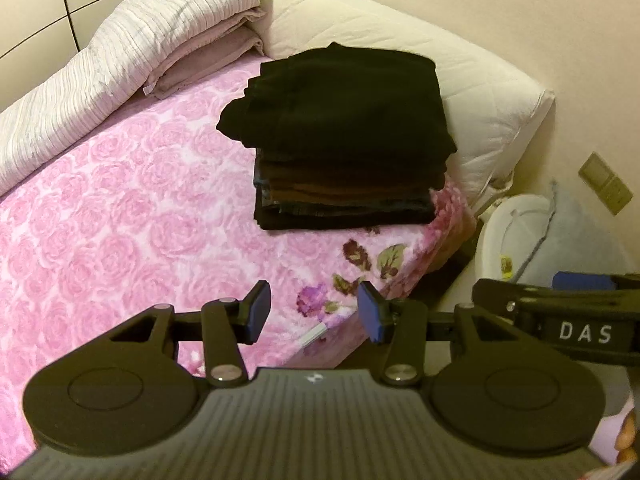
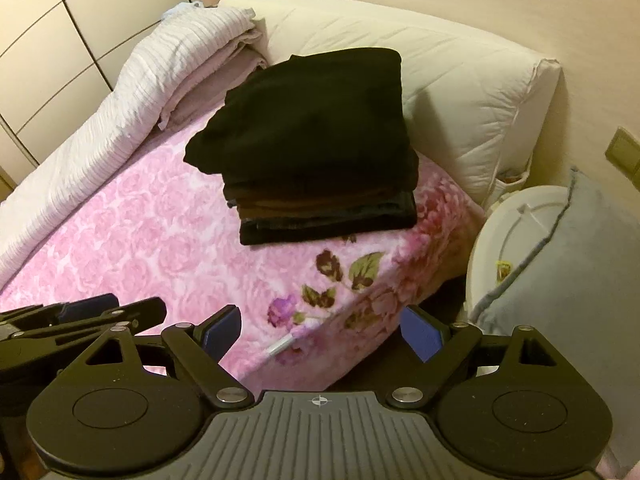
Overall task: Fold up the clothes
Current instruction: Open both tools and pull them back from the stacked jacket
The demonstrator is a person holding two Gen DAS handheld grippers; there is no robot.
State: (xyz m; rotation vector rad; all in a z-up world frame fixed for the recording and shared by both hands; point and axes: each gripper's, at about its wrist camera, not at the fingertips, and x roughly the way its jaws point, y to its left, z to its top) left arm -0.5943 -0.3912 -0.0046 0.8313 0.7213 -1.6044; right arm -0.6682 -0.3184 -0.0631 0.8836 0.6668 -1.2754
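Observation:
A stack of folded dark clothes (image 1: pixel 340 132) (image 2: pixel 312 132), black on top with brown layers lower down, sits on the pink rose-patterned blanket (image 1: pixel 120 200) (image 2: pixel 140 232) near the bed's corner. My left gripper (image 1: pixel 314 312) hangs open over the blanket's near edge, short of the stack, with nothing between its blue pads. My right gripper (image 2: pixel 324 332) is open wide over the bed's corner, also with nothing between its pads. The two grippers are side by side: the right one's black frame (image 1: pixel 580 332) shows at the edge of the left wrist view.
A white quilted pillow (image 1: pixel 440 60) (image 2: pixel 460 80) lies behind the stack. A folded striped quilt (image 1: pixel 120 60) (image 2: pixel 140 100) runs along the bed's far side by the wardrobe doors (image 2: pixel 60 40). Beside the bed stand a white round lid (image 2: pixel 508 232) and a grey cushion (image 2: pixel 580 260).

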